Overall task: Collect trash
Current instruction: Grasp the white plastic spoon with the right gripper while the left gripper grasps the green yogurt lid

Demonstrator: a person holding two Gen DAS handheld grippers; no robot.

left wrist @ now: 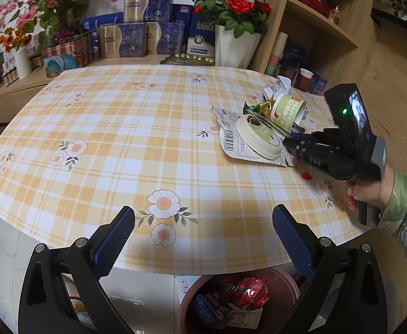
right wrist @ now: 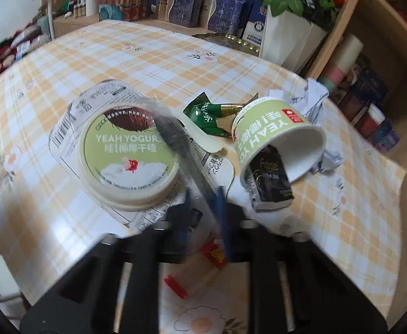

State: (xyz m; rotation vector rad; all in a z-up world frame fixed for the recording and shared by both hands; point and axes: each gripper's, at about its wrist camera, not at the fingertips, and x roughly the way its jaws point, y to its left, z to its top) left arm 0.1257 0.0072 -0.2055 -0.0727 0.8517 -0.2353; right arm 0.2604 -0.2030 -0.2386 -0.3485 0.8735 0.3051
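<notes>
1. My left tongs (left wrist: pixel 203 239) hang released over the near edge of the counter (left wrist: pixel 120 128), with nothing between their blue pads.
2. Below that edge I see a bin (left wrist: pixel 284 281) on the floor, with a red foil wrapper (left wrist: pixel 252 290) and other packets in it.
3. My right tongs (right wrist: pixel 206 192) are clenched at the near side of the trash pile on the right part of the counter. A thin clear strip runs up from between the pads, but it is blurred and I cannot tell what it is.
4. In the pile, a yogurt lid (right wrist: pixel 129 156) lies flat on a printed pouch (right wrist: pixel 64 128), left of the tongs.
5. A yogurt cup (right wrist: pixel 275 139) lies on its side to the right, mouth toward me, with a dark packet (right wrist: pixel 270 186) partly inside.
6. A green wrapper (right wrist: pixel 206 114) lies between lid and cup; crumpled paper (right wrist: pixel 314 94) sits behind the cup.
7. A red scrap (right wrist: pixel 175 286) lies nearest me.
</notes>
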